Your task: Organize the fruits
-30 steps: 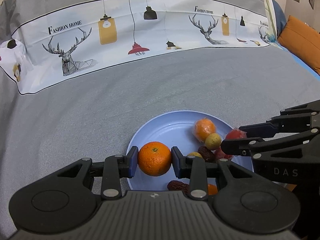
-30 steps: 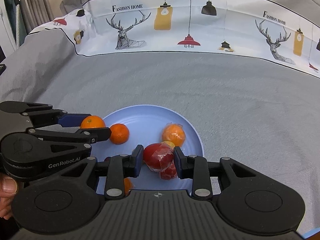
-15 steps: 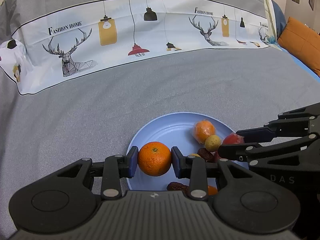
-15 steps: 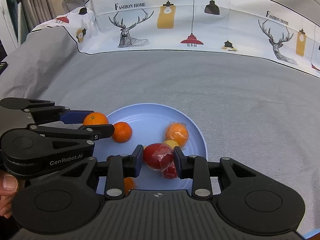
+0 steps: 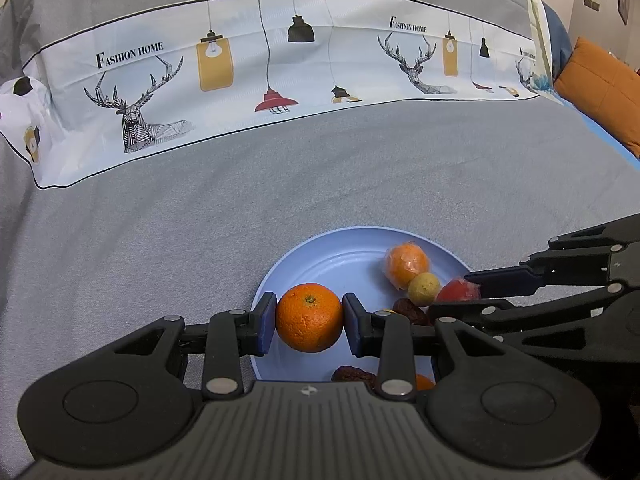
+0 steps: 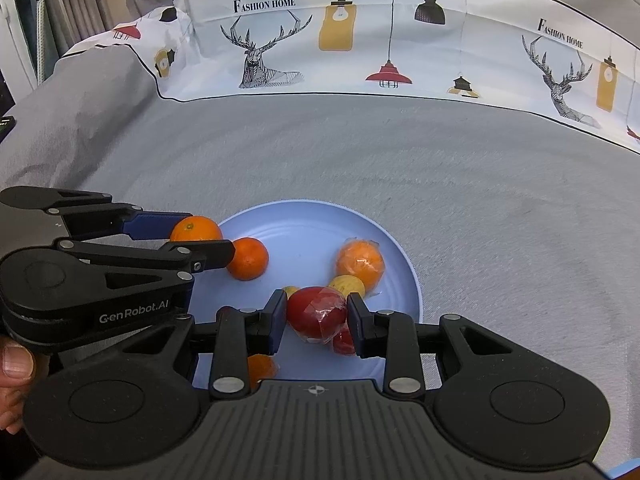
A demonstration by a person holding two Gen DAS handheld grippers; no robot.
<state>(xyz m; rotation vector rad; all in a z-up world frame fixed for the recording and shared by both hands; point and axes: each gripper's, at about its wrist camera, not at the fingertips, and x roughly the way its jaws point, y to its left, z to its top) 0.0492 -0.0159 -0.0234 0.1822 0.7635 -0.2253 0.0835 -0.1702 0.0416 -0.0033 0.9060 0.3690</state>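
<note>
A light blue plate (image 5: 344, 256) (image 6: 304, 224) lies on the grey cloth and holds several fruits. My left gripper (image 5: 309, 318) (image 6: 200, 246) is shut on an orange (image 5: 309, 317) (image 6: 196, 229) over the plate's left rim. My right gripper (image 6: 317, 316) (image 5: 472, 294) is shut on a wrapped red fruit (image 6: 317, 312) (image 5: 456, 290) over the plate's near right part. On the plate lie a loose orange (image 6: 248, 259), a wrapped orange (image 6: 360, 261) (image 5: 407, 263), a small yellow fruit (image 5: 424, 284) (image 6: 347, 285) and dark red dates (image 5: 408, 307).
A white band printed with deer and lamps (image 5: 280, 76) (image 6: 380, 40) runs across the far cloth. An orange cushion (image 5: 604, 92) sits at the far right. The person's hand (image 6: 14, 364) shows at the left edge. Grey cloth surrounds the plate.
Both grippers have drawn back slightly toward me, each still holding its fruit over the plate. The fruits lying on the plate have not moved.
</note>
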